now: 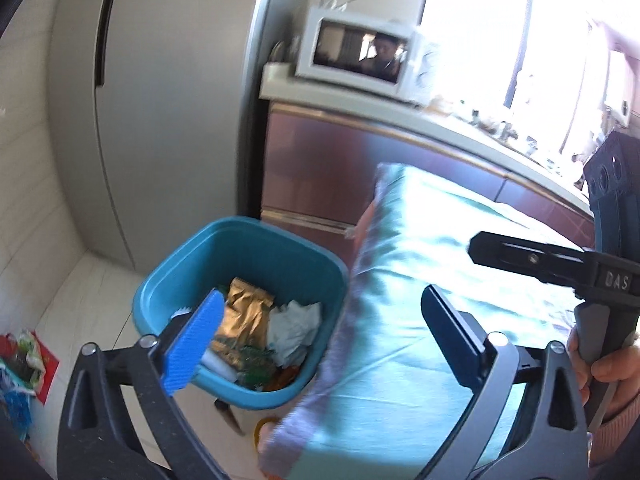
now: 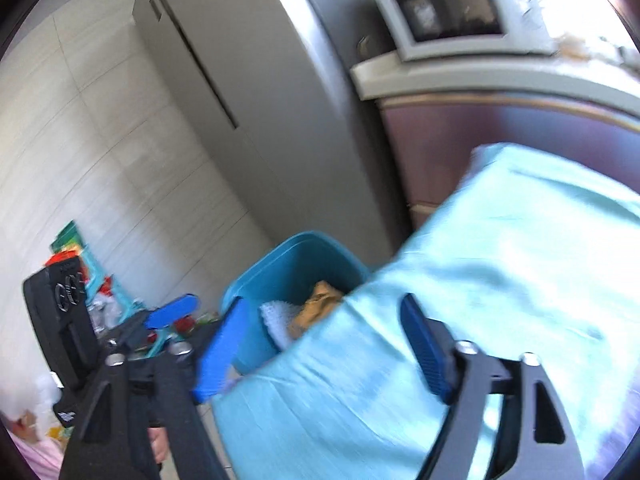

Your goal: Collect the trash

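A blue trash bin (image 1: 180, 264) stands on the floor beside the table. It holds a gold packet (image 1: 244, 312), crumpled white paper (image 1: 292, 328) and other scraps. My left gripper (image 1: 320, 336) is open and empty, above the bin and the table's edge. My right gripper (image 2: 320, 356) is open and empty over the table corner, with the bin (image 2: 288, 264) just past it. The right gripper also shows at the right of the left wrist view (image 1: 532, 258), and the left gripper at the left of the right wrist view (image 2: 170, 314).
The table wears a light teal cloth (image 1: 420, 280). A grey fridge (image 1: 168, 92) stands behind the bin, next to a cabinet (image 1: 340, 168) with a microwave (image 1: 360, 54) on top. Colourful bags (image 1: 20, 364) lie on the floor at left. Something orange (image 1: 266, 428) lies under the table's edge.
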`<action>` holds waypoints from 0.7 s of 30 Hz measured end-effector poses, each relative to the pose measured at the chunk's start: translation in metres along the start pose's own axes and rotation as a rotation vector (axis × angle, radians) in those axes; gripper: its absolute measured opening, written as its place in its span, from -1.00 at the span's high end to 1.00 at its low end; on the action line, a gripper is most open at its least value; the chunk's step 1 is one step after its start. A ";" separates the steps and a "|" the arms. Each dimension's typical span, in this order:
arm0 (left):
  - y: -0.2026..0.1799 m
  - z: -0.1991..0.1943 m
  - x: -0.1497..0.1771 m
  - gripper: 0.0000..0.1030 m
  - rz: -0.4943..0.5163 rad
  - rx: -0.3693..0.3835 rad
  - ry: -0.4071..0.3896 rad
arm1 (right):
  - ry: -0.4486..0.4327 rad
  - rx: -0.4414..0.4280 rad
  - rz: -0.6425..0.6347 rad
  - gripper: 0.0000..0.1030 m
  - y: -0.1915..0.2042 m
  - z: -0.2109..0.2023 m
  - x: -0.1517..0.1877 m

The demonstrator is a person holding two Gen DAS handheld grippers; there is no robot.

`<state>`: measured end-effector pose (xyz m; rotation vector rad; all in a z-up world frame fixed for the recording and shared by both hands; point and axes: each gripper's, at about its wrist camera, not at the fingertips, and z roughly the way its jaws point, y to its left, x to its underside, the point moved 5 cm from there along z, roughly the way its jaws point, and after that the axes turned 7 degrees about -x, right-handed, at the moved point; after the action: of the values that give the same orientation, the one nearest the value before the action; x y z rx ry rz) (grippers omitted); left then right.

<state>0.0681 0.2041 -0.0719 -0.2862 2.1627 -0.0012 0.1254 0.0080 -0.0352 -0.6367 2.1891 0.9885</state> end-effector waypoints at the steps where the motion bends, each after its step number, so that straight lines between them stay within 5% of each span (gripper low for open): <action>1: -0.006 -0.004 -0.001 -0.89 0.007 0.004 -0.014 | -0.023 0.021 -0.003 -0.77 -0.003 -0.011 0.002; 14: -0.105 -0.030 -0.006 -0.89 0.109 0.052 -0.136 | -0.329 0.435 -0.005 -0.87 -0.048 -0.145 0.052; 21: -0.145 -0.044 -0.009 -0.89 0.145 0.088 -0.206 | -0.445 0.569 -0.014 -0.87 -0.056 -0.199 0.072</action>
<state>0.0665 0.0604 -0.0240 -0.0751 1.9678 0.0147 0.0423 -0.1934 -0.0128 -0.1436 1.9222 0.4039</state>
